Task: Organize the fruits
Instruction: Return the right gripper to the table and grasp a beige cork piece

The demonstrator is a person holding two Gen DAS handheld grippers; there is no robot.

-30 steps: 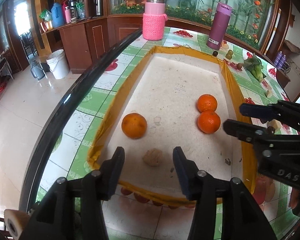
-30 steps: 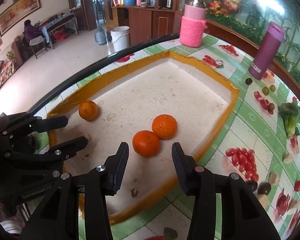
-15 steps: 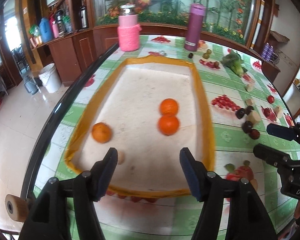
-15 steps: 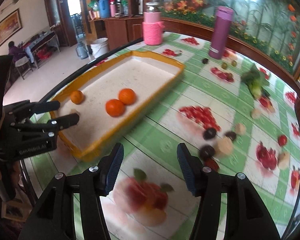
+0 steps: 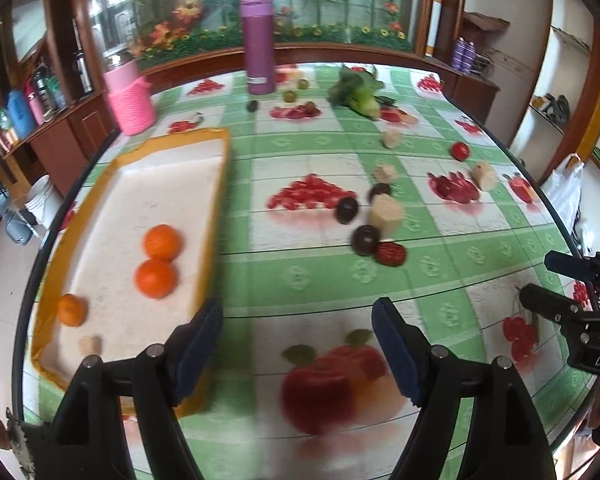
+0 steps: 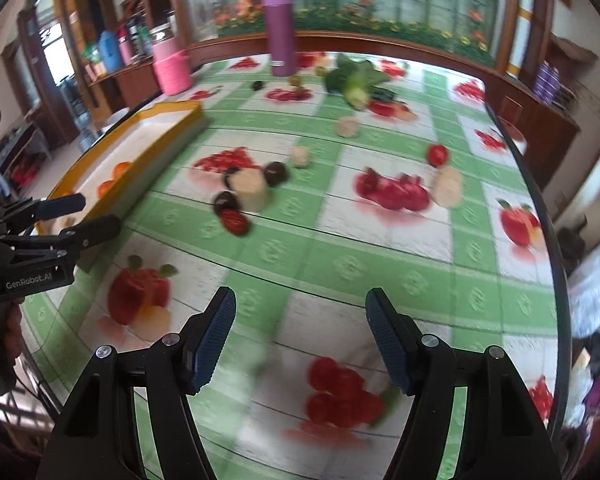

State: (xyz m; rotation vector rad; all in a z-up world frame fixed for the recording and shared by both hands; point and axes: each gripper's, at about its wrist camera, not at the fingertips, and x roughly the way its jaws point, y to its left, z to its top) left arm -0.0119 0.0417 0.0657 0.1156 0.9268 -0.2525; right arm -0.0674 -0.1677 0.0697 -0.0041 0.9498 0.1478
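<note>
Both grippers, left & right, are held spread w/ nothing gripped; dark round fruit could be knocked rolling if approached off-centre.

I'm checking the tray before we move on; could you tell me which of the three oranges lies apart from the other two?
The smaller orange near the tray's close left corner lies alone; the other two oranges sit touching each other further along.

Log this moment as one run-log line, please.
left claw: open, empty | right claw: open, empty | tray: three oranges, one beige piece | tablecloth: dark fruits, beige chunks loose
</note>
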